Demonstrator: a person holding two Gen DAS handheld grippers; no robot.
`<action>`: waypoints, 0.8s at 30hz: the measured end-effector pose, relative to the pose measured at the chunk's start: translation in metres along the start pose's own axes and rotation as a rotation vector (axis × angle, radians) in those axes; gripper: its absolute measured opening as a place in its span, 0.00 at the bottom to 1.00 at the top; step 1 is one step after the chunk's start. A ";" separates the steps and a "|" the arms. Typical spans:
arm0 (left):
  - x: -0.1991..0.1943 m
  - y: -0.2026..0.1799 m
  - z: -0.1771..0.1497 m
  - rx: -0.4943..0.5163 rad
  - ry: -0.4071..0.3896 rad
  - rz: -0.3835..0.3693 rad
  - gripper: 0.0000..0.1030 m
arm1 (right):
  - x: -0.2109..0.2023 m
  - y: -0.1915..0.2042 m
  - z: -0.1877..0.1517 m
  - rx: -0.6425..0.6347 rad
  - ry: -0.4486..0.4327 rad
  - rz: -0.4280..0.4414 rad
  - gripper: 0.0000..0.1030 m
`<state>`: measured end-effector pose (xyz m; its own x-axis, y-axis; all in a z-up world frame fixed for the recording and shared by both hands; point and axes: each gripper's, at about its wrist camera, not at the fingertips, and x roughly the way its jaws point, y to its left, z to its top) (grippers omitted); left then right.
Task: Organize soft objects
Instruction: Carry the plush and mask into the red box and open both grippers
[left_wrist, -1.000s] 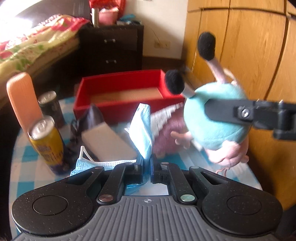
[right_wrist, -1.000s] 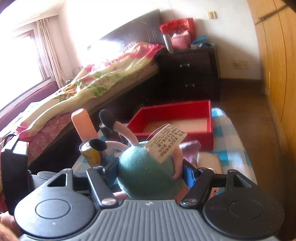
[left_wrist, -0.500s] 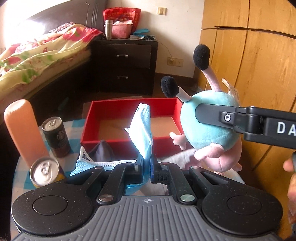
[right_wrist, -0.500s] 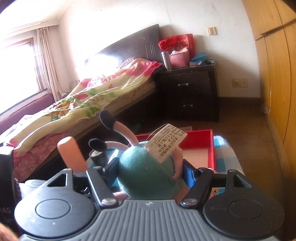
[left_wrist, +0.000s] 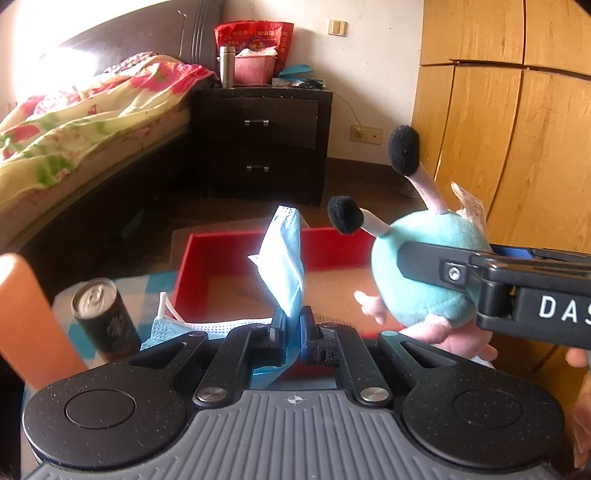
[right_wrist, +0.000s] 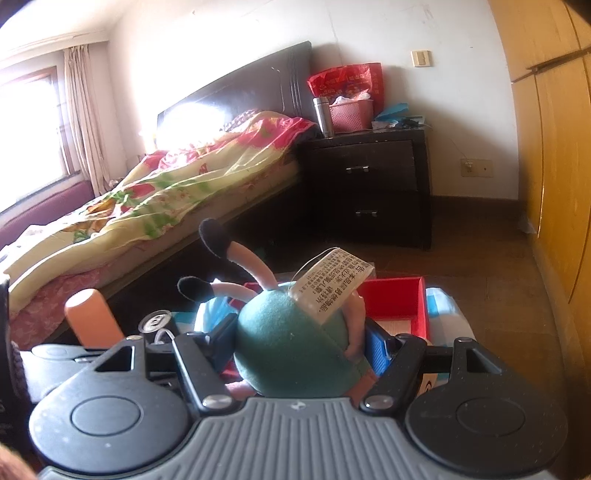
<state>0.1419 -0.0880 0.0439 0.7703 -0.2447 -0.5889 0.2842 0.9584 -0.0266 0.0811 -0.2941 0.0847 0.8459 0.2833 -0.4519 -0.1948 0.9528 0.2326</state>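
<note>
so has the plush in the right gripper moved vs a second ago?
Yes. In the left wrist view the plush toy now hangs over the red box interior; earlier it hung beside the box's right corner.

This is a home bedroom. A bed under a floral red, green and yellow quilt (right_wrist: 177, 184) with a dark headboard (right_wrist: 240, 92) stands beside a dark two-drawer nightstand (right_wrist: 369, 184). Yellow wooden wardrobe doors (left_wrist: 517, 147) line the right wall.

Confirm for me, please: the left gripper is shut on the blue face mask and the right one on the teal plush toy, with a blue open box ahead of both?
Not quite: the open box is red, as the left wrist view shows. The left gripper does pinch the blue face mask, and the right gripper clamps the teal plush toy.
</note>
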 end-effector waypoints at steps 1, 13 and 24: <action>0.005 0.001 0.002 0.003 0.001 0.006 0.02 | 0.004 -0.002 0.002 0.000 0.001 -0.004 0.46; 0.049 0.008 0.011 0.015 0.058 0.044 0.03 | 0.051 0.000 0.016 -0.049 -0.007 -0.004 0.46; 0.076 0.007 0.013 0.013 0.088 0.093 0.29 | 0.084 -0.016 0.015 -0.019 -0.003 -0.002 0.49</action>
<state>0.2105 -0.1014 0.0094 0.7406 -0.1409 -0.6570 0.2223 0.9741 0.0417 0.1624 -0.2868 0.0559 0.8480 0.2812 -0.4493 -0.2026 0.9553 0.2155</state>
